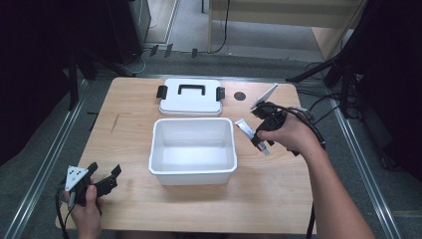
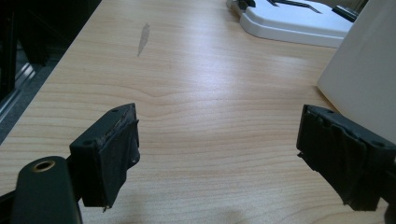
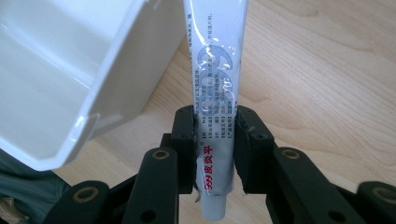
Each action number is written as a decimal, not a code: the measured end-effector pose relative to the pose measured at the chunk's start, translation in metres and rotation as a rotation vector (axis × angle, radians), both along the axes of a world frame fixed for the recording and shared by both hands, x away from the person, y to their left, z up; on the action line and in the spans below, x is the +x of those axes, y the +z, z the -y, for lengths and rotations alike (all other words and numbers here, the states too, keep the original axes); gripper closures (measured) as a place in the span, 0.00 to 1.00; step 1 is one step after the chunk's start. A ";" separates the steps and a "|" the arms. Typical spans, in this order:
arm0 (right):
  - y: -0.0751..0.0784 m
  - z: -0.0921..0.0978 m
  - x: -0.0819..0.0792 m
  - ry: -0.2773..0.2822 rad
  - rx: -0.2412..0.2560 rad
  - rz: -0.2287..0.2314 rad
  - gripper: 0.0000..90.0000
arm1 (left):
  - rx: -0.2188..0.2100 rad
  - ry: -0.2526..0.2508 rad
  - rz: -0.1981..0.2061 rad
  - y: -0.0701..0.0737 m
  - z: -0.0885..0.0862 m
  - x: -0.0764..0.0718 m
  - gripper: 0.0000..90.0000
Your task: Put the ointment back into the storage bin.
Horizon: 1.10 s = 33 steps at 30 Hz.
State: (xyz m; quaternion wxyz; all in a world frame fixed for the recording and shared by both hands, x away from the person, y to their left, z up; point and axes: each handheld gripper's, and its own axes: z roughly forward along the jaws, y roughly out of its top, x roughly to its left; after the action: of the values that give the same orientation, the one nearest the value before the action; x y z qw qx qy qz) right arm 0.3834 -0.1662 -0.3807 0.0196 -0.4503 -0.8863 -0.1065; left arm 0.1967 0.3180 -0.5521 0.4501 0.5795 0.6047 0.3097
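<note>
Open white box at the centre of a wooden table, seen from above. Its lid, with a black handle and two black side latches, lies flat just behind the box.

Right gripper, held in the right hand, lies just to the right of the box, near its far right corner. In the right gripper view its jaws are clamped on a white tube with red and grey print, gripping it near the capped end; the cap points back toward the camera and the body runs forward past the box's outer wall, close beside it. From above, the tube slants between the box's corner and the hand.

Left gripper, held in the left hand, sits near the table's front left corner, well apart from the box. In the left gripper view its jaws stand wide apart with only bare wood between them; the box's side wall rises at the right and the lid lies beyond.

A small dark round mark sits on the table right of the lid.
</note>
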 end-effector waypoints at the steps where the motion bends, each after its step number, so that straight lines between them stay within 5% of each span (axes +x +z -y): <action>1: 0.003 -0.002 0.000 0.000 0.004 0.001 0.81 | -0.001 0.000 0.001 0.000 0.000 0.000 0.15; 14: 0.023 -0.030 0.001 0.038 0.014 0.017 0.80 | -0.005 -0.002 -0.003 0.000 -0.001 0.000 0.15; 33: 0.018 -0.079 0.002 0.109 0.043 -0.005 0.81 | -0.017 0.000 -0.006 0.000 -0.001 0.001 0.15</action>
State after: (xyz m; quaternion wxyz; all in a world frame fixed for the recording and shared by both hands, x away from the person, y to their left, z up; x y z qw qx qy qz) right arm 0.3855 -0.0871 -0.3630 0.0373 -0.4010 -0.9070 -0.1232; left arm 0.1974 0.3193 -0.5521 0.4534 0.5764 0.6087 0.3028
